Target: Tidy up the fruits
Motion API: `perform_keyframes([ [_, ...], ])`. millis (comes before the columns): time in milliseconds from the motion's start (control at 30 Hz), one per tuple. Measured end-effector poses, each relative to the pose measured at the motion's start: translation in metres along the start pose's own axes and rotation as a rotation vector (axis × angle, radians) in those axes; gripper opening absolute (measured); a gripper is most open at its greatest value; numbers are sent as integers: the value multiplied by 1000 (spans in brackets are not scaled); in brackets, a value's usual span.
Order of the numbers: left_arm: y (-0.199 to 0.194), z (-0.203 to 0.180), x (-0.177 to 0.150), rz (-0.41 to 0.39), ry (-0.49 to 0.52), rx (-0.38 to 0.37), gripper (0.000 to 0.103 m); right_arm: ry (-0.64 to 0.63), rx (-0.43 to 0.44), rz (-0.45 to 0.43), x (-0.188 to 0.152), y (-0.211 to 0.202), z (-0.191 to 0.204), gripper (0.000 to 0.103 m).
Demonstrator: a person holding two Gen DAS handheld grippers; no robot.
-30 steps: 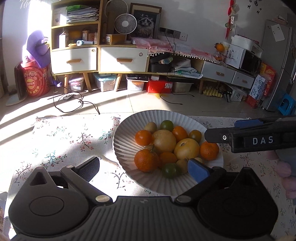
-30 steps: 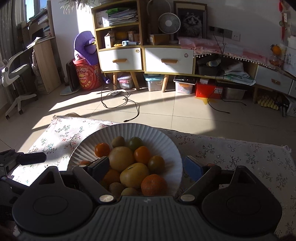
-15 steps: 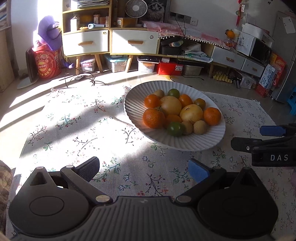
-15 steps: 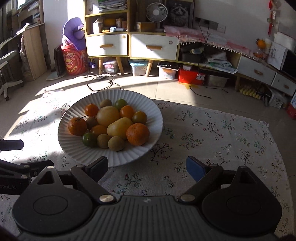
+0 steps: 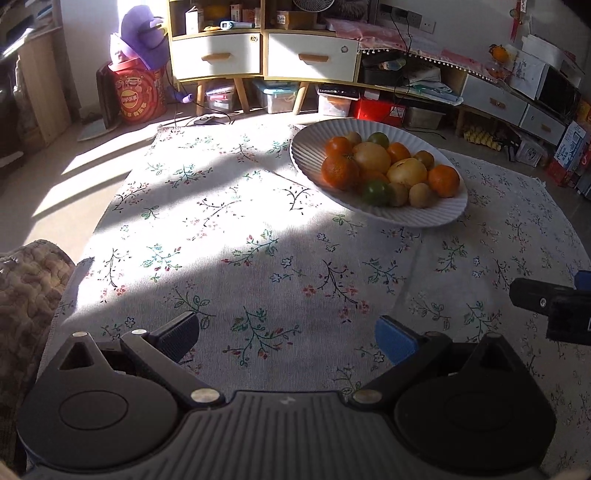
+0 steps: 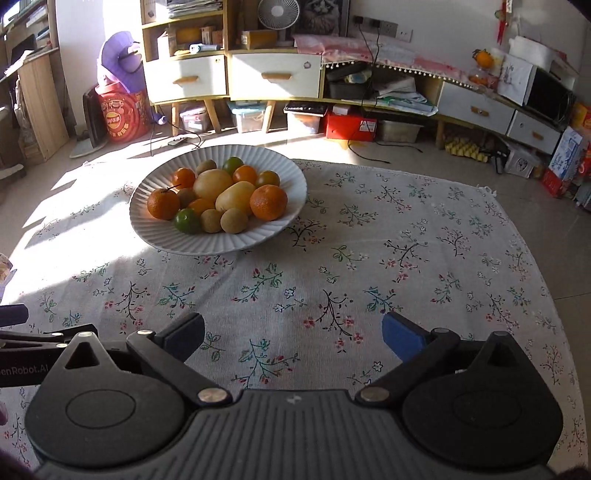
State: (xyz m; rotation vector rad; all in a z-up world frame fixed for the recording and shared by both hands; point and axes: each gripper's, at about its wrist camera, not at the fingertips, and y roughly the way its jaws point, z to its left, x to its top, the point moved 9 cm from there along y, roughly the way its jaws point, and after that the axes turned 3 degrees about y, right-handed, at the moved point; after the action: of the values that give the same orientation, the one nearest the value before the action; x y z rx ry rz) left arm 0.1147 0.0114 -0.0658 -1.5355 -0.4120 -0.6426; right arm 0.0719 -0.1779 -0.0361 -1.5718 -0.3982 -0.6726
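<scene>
Nearest the left wrist camera, the left tongs stand spread wide with nothing between them, one black finger and one blue-padded finger poised over the white floral-print tablecloth that covers the desk. A brown knitted blanket lies at the cloth's near left edge. At the right border of this view, part of the other black tool shows, well apart from the fruit.

In the right wrist view, the right tongs are likewise parted and hold nothing, over bare cloth in shadow. The left tool's black body edges in at the lower left.

Farther out, on the sunlit far half of the cloth, sits the wide white ribbed plate that carries the fruit, well apart from both tongs. On it are heaped orange mandarins, two large pale yellow round fruits, fuzzy brown kiwis along the near rim, and a small green citrus just beside them; another green one lies at the far side. The pieces touch one another in one pile.

Beyond the desk, a tiled floor catches strong sunlight. Against the far wall stand a wooden cabinet with white drawers, a small white fan on top of it, and a red round drum to the left with a purple plush toy on it.
</scene>
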Motion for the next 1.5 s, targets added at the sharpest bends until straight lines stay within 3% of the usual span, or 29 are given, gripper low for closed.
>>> perform_keyframes([
  [167, -12, 0, -4, -29, 31, 64, 93, -1, 4, 13, -14, -2, 1, 102],
  [400, -23, -13, -7, -62, 67, 44, 93, -23, -26, -5, -24, -4, -1, 102],
  [1500, -32, -10, -11, -67, 42, 26, 93, -102, -33, -15, -31, -6, 18, 103],
])
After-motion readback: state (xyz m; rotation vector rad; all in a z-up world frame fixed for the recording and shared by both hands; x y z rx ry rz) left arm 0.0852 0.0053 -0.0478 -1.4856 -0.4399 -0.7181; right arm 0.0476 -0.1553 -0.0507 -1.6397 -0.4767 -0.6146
